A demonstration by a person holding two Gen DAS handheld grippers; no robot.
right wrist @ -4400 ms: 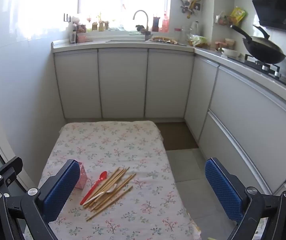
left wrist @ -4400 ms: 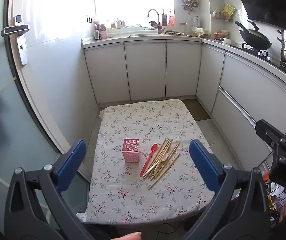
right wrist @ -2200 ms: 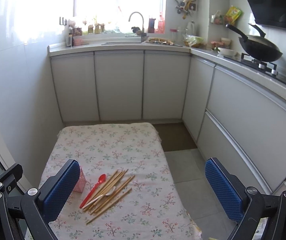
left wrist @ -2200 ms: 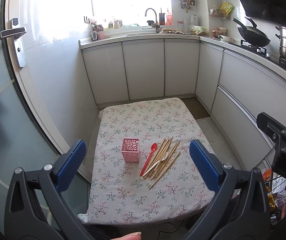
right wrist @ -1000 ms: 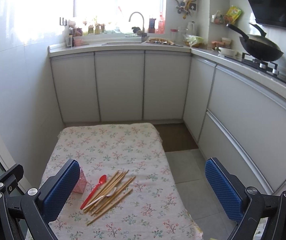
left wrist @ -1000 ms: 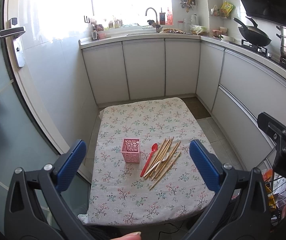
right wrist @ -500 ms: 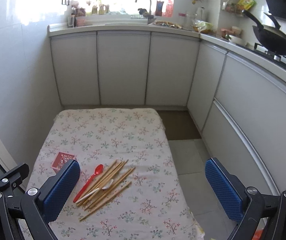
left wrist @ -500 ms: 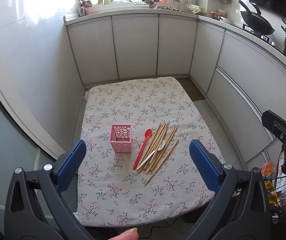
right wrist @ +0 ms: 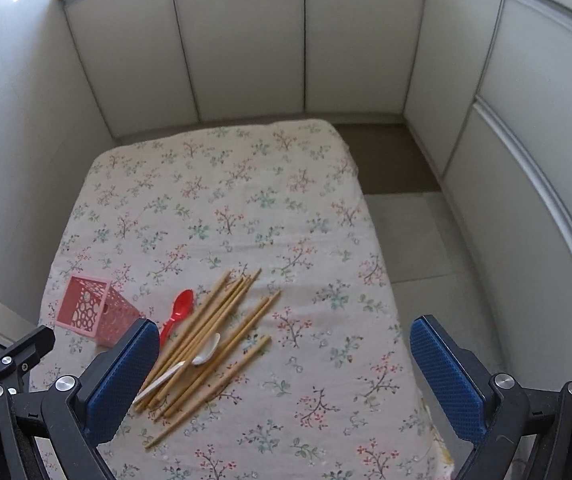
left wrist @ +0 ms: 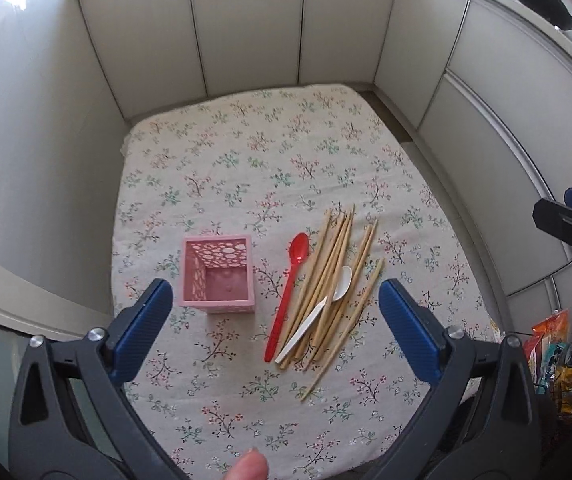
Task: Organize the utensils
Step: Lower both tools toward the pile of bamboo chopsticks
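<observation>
Floral tablecloth (left wrist: 246, 152) bears unlabelled pink holder (left wrist: 218, 274), chopsticks (left wrist: 333, 264).

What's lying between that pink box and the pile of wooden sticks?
A red spoon lies between the pink box and the wooden sticks, beside the pile, seen best in the left wrist view.

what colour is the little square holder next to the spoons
Pink, with a cut-out oval pattern on its walls; the holder shows best in the left wrist view.

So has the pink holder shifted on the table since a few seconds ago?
No. The pink holder sits just left of the red spoon and the chopsticks as before; only the cameras have tipped down and come closer.
</observation>
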